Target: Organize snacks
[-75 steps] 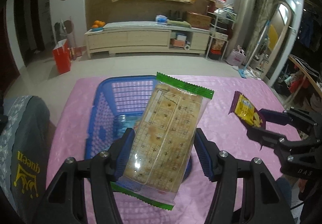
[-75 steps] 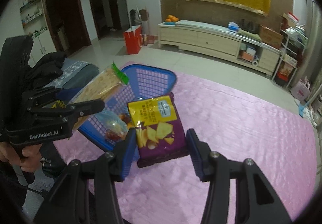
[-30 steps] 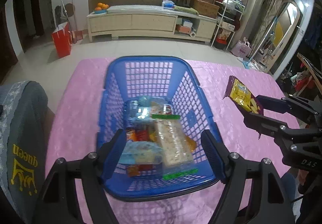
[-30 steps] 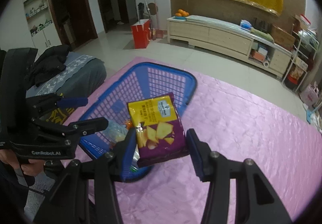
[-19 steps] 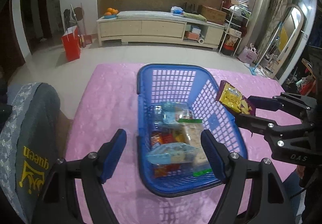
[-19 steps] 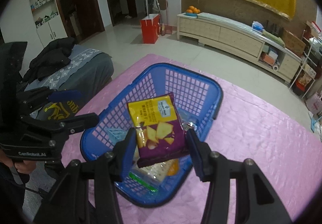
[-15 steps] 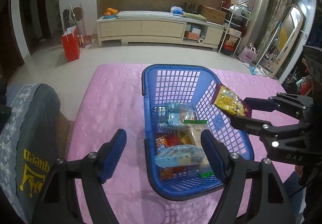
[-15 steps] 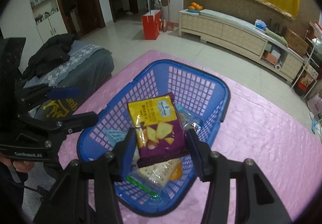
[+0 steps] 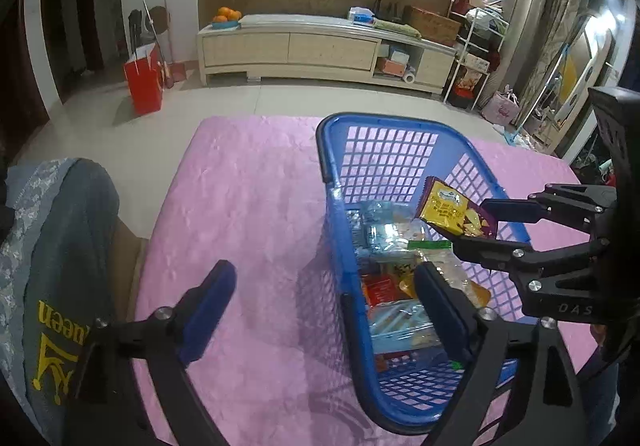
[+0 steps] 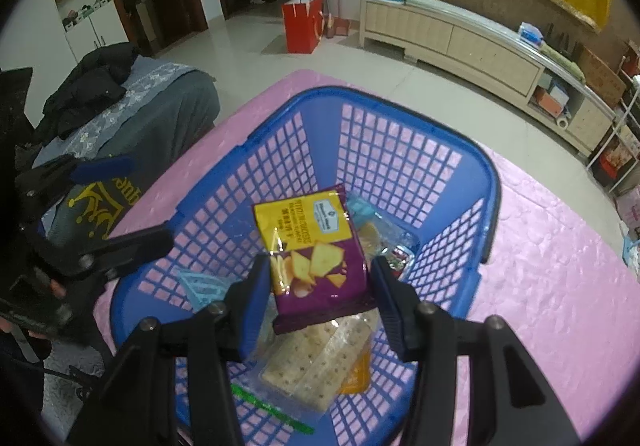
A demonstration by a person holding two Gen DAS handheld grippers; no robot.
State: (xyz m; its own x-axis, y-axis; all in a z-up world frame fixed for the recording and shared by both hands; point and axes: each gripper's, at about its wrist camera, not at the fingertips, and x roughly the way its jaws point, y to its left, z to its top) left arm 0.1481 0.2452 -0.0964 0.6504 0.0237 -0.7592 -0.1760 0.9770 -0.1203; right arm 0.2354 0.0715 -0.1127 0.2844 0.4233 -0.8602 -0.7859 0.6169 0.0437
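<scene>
Right gripper clamped on chip bag over basket; left gripper spread, empty. Risk: tilted bag may slide onto the cracker pack and crush it

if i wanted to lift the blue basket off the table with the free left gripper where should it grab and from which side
Probably the near-left rim of the blue basket, coming down from above. The rim is a thin raised band that open jaws could straddle, and the left gripper already hangs beside it. The lattice walls look flimsier, and the right gripper with its cracker packet occupies the middle.
</scene>
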